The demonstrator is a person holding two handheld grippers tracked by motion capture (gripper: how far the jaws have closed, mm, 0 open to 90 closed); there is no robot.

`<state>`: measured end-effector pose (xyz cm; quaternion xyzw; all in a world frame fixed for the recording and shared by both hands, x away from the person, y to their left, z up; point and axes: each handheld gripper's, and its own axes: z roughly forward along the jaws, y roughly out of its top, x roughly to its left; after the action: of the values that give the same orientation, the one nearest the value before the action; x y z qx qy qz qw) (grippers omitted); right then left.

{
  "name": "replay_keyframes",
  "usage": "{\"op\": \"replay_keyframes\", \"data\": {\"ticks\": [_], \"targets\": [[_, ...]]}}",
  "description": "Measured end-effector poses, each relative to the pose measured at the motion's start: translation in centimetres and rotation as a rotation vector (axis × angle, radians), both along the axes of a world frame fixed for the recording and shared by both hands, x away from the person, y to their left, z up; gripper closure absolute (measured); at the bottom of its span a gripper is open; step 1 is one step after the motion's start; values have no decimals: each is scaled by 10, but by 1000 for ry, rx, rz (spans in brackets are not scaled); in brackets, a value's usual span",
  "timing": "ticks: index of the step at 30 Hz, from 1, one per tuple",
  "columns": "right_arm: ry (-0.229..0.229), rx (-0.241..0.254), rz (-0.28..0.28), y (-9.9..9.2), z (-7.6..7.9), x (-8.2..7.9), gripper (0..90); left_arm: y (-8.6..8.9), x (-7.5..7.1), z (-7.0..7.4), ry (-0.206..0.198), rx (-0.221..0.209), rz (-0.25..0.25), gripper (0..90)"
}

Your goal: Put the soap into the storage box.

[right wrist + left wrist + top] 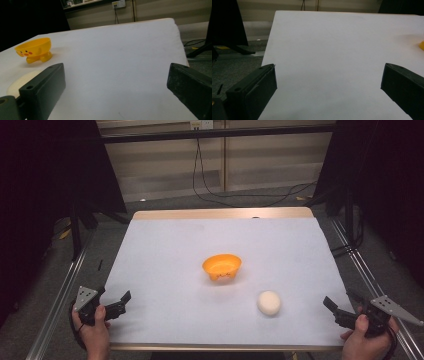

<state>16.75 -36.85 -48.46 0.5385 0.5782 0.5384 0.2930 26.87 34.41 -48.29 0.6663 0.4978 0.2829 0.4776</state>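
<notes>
- An orange bowl (222, 266) stood near the middle of the high view on the white-covered desk (165, 250); in the right gripper view it sat at the upper left (33, 48), showing a small painted face and stubby feet.
- A pale round lump (269, 302) lay on the desk to the lower right of the bowl, well apart from it; in the right gripper view it (21, 81) was partly hidden behind the left jaw.
- The left hand-held gripper (123, 301) rested at the lower left edge of the desk, released, jaws spread wide over bare white surface (329, 75).
- The right hand-held gripper (331, 305) sat at the lower right edge, likewise released with jaws apart (115, 82).
- Wide open room lay between the two grippers and the bowl, and toward the far wooden edge of the desk.
- No writing could be read anywhere.
- In the left gripper view only a sliver of the bowl (421, 45) showed, cut off at the right edge.
- The dark surroundings at both upper corners of the high view were hard to make out.
</notes>
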Motion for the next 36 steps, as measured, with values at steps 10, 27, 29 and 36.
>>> {"op": "replay_keyframes", "data": {"ticks": [10,27,29,36], "targets": [[176,-177,37,6,18,11,4,1,0,0,0,7,0,0],[594,-513,300,32,46,52,0,0,0,0,2,-3,-5,0],[616,-561,314,37,45,55,0,0,0,0,2,-2,-6,0],[660,-634,406,55,47,66,0,-1,0,0,1,-1,-6,0]]}}
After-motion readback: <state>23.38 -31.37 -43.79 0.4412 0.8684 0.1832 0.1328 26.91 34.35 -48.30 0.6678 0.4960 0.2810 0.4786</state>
